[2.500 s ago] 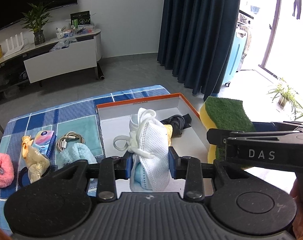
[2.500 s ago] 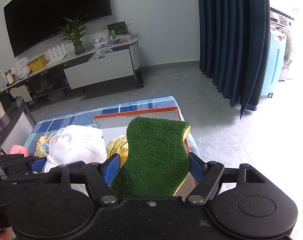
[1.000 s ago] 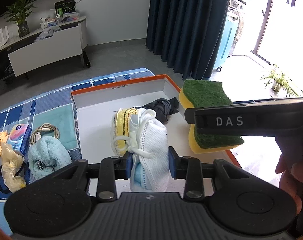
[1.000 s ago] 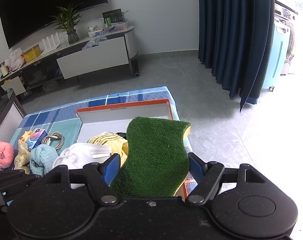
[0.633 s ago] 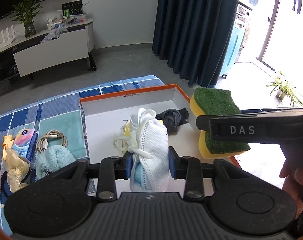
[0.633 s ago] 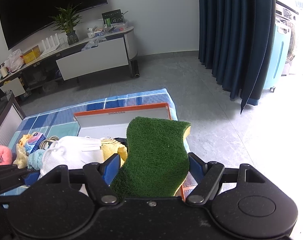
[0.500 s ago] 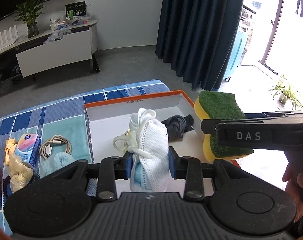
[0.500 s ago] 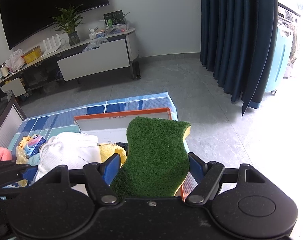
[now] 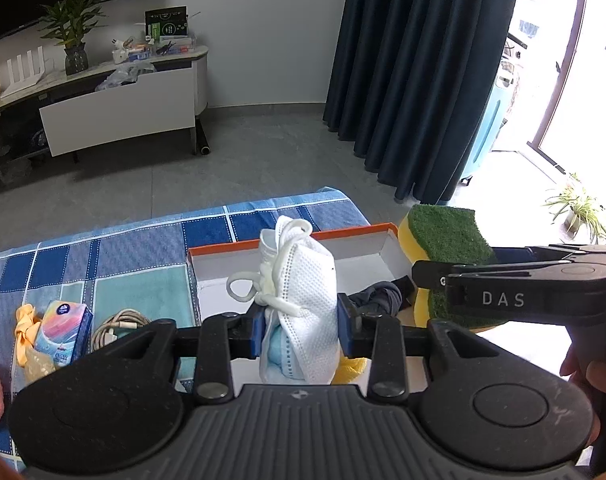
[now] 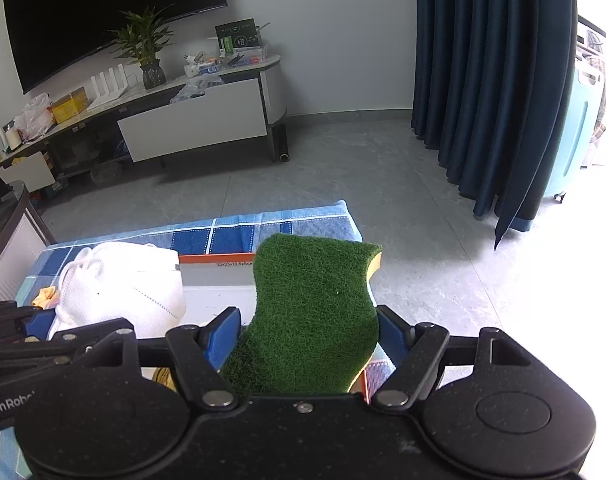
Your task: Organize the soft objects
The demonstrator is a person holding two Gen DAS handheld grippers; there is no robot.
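we have the left gripper (image 9: 299,330) clamped on a bundle of white face masks (image 9: 299,300), held above the orange-rimmed box (image 9: 367,236) at the checked cloth's (image 9: 115,248) far right corner. our right gripper (image 10: 309,332), jaws set wide, pinches the green scouring sponge (image 10: 315,304) over the box's right edge.

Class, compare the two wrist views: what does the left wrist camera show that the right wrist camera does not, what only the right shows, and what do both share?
Only the left wrist view shows the tissue pack, the coiled cable, the dark cloth in the box and a hand on the right gripper.

Only the right wrist view shows the sponge's whole green face and the label on the box rim.

Both show the mask held in the left gripper, the sponge, the box and the checked cloth.
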